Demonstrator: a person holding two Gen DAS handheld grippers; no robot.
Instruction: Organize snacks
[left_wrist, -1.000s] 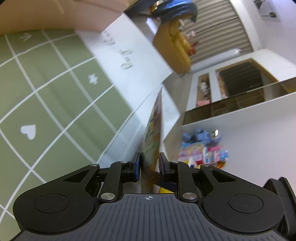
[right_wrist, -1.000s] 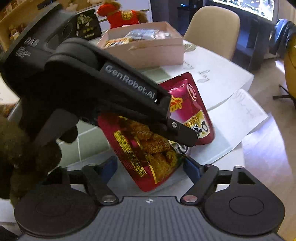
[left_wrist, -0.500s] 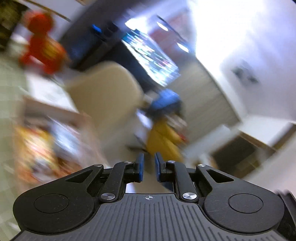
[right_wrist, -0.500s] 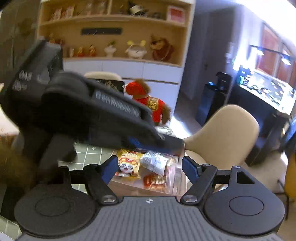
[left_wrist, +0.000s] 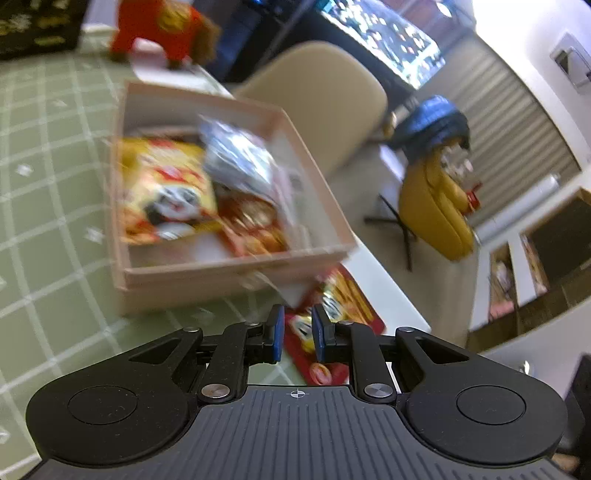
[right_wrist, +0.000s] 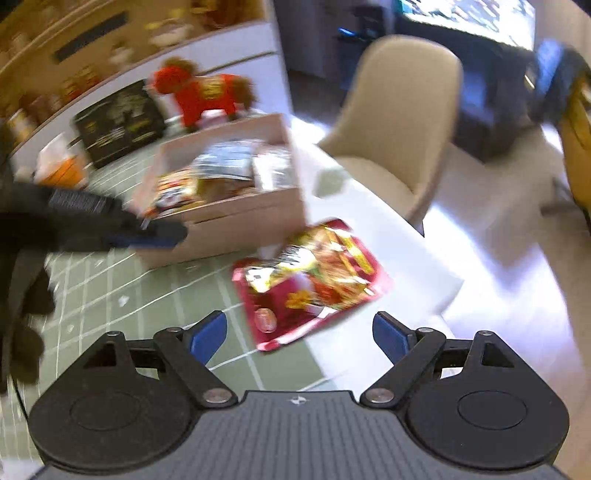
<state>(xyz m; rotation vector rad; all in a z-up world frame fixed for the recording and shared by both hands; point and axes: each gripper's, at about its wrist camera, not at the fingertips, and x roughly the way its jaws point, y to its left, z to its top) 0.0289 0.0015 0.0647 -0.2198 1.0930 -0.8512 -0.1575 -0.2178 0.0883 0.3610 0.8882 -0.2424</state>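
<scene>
A pink cardboard box (left_wrist: 229, 271) (right_wrist: 240, 218) on the green grid mat holds several snack packs, among them a yellow panda bag (left_wrist: 166, 188). A red snack bag (right_wrist: 310, 280) (left_wrist: 332, 317) lies flat on the table just in front of the box's near right corner. My left gripper (left_wrist: 294, 334) hovers above that bag, its jaws nearly closed with a narrow gap and nothing between them; it also shows at the left of the right wrist view (right_wrist: 147, 232). My right gripper (right_wrist: 299, 332) is wide open and empty, above the near edge of the red bag.
A red plush toy (right_wrist: 207, 92) and a black box (right_wrist: 118, 122) stand behind the pink box. A beige chair (right_wrist: 399, 122) is at the table's far side. White paper (right_wrist: 369, 221) covers the table's right part, near its edge. A yellow chair (left_wrist: 432, 206) stands on the floor.
A second ago my left gripper held a snack bag edge-on; now it is empty and has swung toward the box. The right gripper rose, then dropped back over the red bag.
</scene>
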